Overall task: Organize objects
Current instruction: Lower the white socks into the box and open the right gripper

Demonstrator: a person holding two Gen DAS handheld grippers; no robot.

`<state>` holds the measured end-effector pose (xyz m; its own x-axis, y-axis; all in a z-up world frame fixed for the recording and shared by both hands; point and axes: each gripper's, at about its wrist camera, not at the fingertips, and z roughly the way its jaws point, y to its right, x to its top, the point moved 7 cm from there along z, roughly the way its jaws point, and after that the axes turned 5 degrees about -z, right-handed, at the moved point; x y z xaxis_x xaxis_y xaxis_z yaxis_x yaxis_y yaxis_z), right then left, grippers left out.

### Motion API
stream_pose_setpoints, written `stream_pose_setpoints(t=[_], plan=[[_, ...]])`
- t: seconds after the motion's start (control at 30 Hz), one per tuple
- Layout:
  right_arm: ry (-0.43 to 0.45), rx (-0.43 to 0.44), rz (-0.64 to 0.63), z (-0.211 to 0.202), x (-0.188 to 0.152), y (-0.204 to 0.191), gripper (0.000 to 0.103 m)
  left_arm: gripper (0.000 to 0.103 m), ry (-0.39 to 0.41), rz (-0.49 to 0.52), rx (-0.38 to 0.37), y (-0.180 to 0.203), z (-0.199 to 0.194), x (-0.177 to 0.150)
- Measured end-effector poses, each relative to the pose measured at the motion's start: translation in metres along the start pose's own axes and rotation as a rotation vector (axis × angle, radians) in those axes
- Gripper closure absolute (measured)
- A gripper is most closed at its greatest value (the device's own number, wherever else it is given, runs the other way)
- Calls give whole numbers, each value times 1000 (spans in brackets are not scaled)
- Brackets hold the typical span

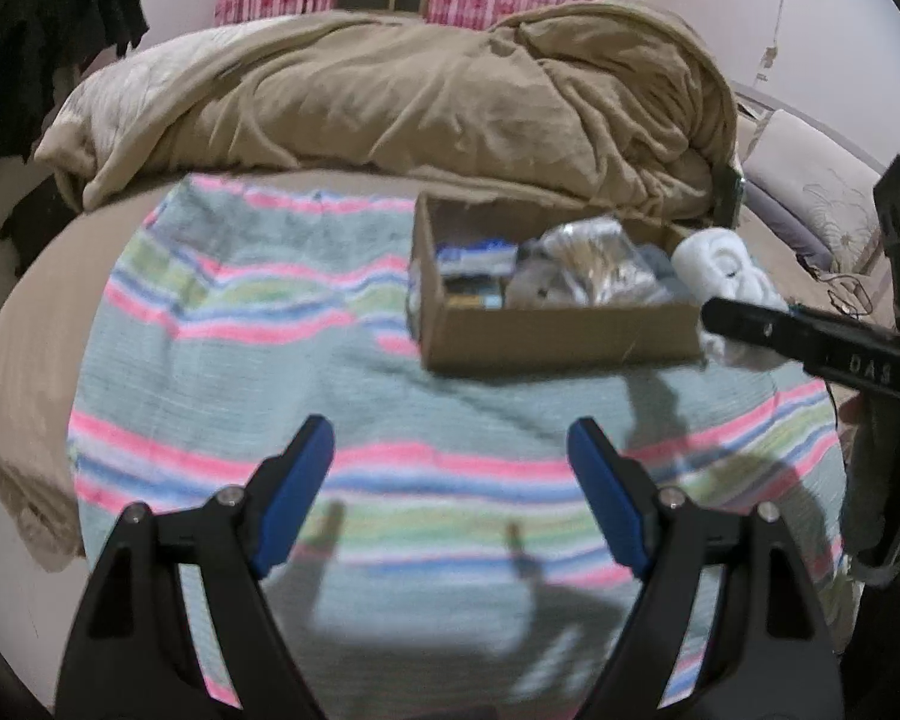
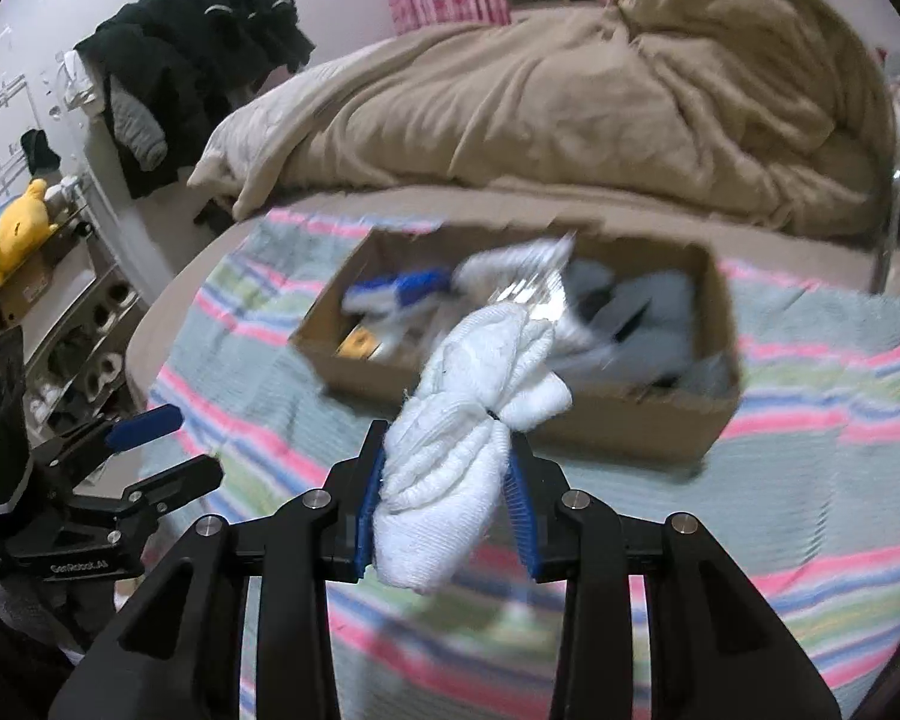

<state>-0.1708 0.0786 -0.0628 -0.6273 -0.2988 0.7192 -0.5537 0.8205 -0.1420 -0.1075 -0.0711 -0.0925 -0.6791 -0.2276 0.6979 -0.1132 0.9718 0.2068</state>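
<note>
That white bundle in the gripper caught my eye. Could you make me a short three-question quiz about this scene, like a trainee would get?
1. True or false: the right gripper is shut on the white rolled cloth.
2. Multiple choice: the cardboard box sits on
A. bare floor
B. the striped towel
C. the beige blanket
3. Fill in: the left gripper has its jaws ____ and holds nothing.

Key
1. True: both blue pads squeeze the cloth.
2. B: the towel lies spread on the bed, the blanket heaped behind the box.
3. Open: only towel shows between the fingers.
</note>
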Motion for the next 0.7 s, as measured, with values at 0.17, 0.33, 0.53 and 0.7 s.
stream_pose_setpoints(t=[0.17,0.33,0.53,0.7], plan=[[43,-47,-17,-5,27,21,65,21,41,20,-5,11,5,28],[48,-95,-36,8,43,38,65,21,76,23,-8,17,14,55],[41,-97,-31,30,55,53,65,21,77,10,-14,22,38,73],[20,-103,-33,51,55,62,65,21,44,-3,-29,25,61,77]])
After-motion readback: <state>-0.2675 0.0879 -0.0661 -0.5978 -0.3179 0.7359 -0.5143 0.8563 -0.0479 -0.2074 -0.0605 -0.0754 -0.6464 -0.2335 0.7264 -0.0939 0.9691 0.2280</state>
